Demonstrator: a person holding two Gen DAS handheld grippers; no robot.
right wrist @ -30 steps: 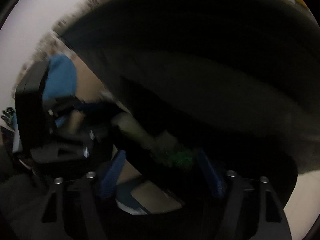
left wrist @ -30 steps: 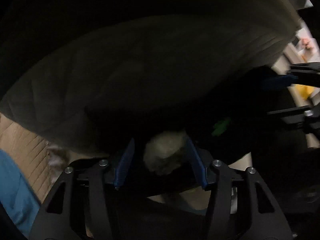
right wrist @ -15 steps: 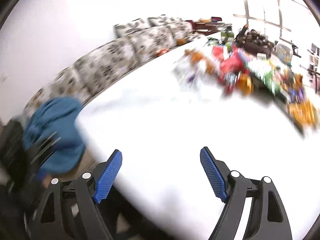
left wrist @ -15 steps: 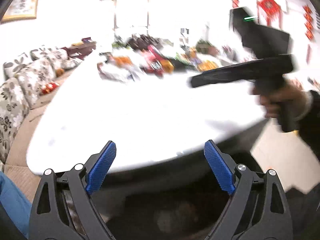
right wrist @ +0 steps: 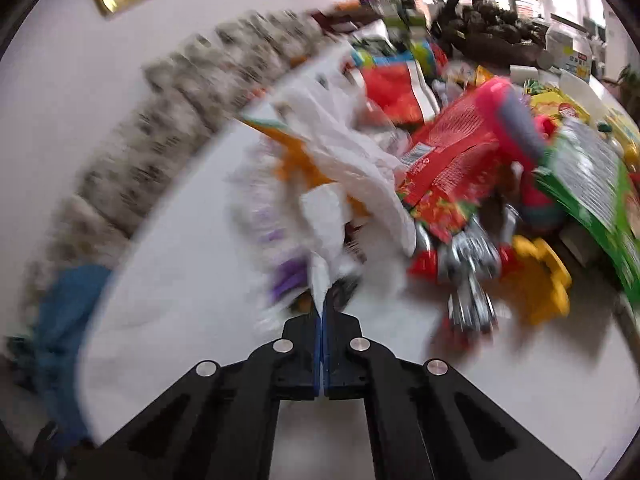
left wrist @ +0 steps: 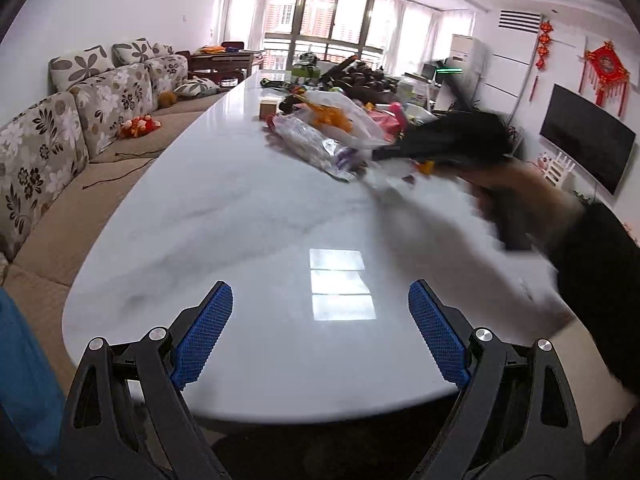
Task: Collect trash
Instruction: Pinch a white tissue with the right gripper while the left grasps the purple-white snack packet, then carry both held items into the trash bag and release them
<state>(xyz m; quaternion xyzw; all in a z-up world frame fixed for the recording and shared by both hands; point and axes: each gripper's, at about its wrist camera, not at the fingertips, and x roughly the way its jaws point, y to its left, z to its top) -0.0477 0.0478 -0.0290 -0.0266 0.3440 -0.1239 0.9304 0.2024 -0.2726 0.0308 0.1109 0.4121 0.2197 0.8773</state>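
Looking along the left tongs [left wrist: 320,332], their ribbed blue pads [left wrist: 202,340] stand wide apart with nothing between them, hanging over the near end of a glossy white marble-veined counter [left wrist: 240,220] with a rounded edge. That view takes in the whole room: a floral-patterned sofa [left wrist: 80,120] along the left, tall windows [left wrist: 332,16] at the far end, and the person's right hand [left wrist: 516,196], blurred, carrying the other black tool toward the heap of trash [left wrist: 332,132] in the counter's middle.

Only the right wrist view shows the heap close up, though smeared by motion. There the right tongs [right wrist: 323,312] are pressed together, pads meeting, with a corner of thin white crinkled plastic bag [right wrist: 340,160] pinched at their tips. The bag lies on the left of the pile, touching a shiny red printed wrapper [right wrist: 448,160]. A green foil packet [right wrist: 588,176] lies further right, and a yellow plastic piece [right wrist: 540,280] sits near the front. An orange sheet [right wrist: 296,156] shows under the bag.
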